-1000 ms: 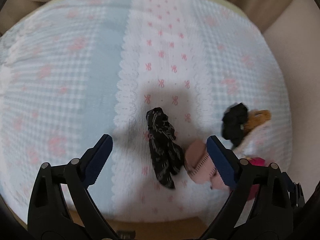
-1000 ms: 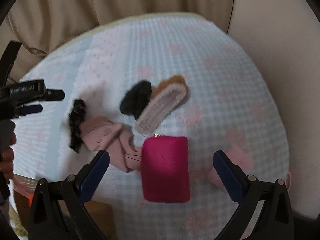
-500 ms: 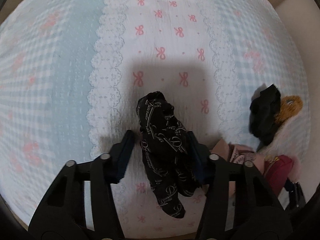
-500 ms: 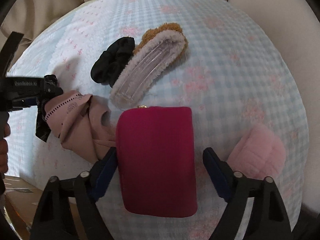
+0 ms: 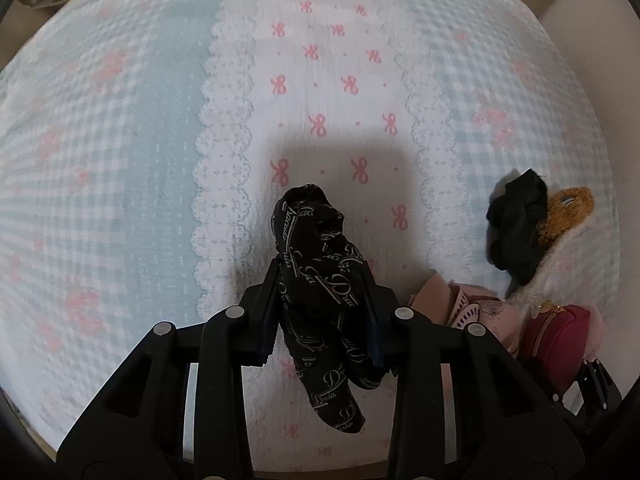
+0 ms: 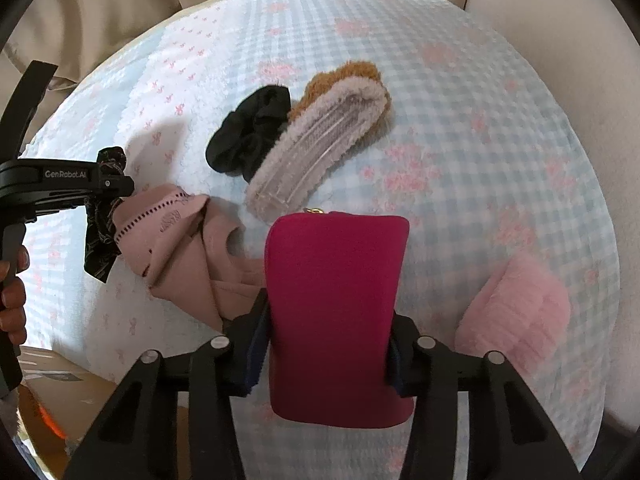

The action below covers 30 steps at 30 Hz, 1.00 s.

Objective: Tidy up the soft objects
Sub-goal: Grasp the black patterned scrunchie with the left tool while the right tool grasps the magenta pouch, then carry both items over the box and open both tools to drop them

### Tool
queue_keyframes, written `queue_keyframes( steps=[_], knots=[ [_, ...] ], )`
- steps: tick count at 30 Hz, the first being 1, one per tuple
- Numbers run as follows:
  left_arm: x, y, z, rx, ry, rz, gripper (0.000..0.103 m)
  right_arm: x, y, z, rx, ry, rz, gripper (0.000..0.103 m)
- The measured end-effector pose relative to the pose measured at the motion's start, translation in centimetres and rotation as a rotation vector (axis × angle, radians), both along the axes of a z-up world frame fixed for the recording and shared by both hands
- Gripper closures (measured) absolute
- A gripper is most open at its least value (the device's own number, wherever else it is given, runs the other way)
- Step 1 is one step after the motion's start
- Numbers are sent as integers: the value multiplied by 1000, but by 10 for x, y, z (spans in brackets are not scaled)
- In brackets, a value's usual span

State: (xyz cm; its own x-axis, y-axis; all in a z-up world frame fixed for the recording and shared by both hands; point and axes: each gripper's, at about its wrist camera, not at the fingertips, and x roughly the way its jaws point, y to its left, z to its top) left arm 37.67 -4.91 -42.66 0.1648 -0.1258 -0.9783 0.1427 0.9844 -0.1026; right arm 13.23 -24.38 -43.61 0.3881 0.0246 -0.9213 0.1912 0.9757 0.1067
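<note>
A black scarf printed with white cursive lettering, thin and crumpled into a long bunch, is pinched between the jaws of the left gripper, which are closed against its sides; its far end stands up above the jaws and its near end hangs below them over the bed cover. A magenta pouch, rectangular, smooth and padded, with a small gold zip pull at its far edge, is clamped at its near half by the right gripper, the jaws pressed against its two long sides. The cover is a puckered seersucker: pale blue gingham with faded pink bows, and a white panel with small pink bows edged by scalloped lace.

Just left of the pouch a dusty-pink knit garment with a row of eyelet holes lies crumpled. Beyond it a black ruched scrunchie touches a fluffy slipper, turned sole-up, with a ribbed translucent sole, greyish pile rim and tan fleece upper. A pink fuzzy item, soft-edged and rounded, lies to the right of the pouch.
</note>
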Motion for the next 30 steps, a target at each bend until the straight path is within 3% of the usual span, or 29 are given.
queue_keyframes(
  steps=[9,15,23,30],
  knots=[
    [-5,-1,40,-7,-54,7,72,-4,-4,28,0,-57,-17,60],
    [-24,4,79,-21,-118,10,72,-11,-7,62,-5,-117,-22,61],
    [-68,18,156,-42,-220,17,72,-27,4,137,-23,-219,-5,61],
    [-128,43,226,-68,-295,47,72,-55,21,198,-41,-289,36,61]
  ],
)
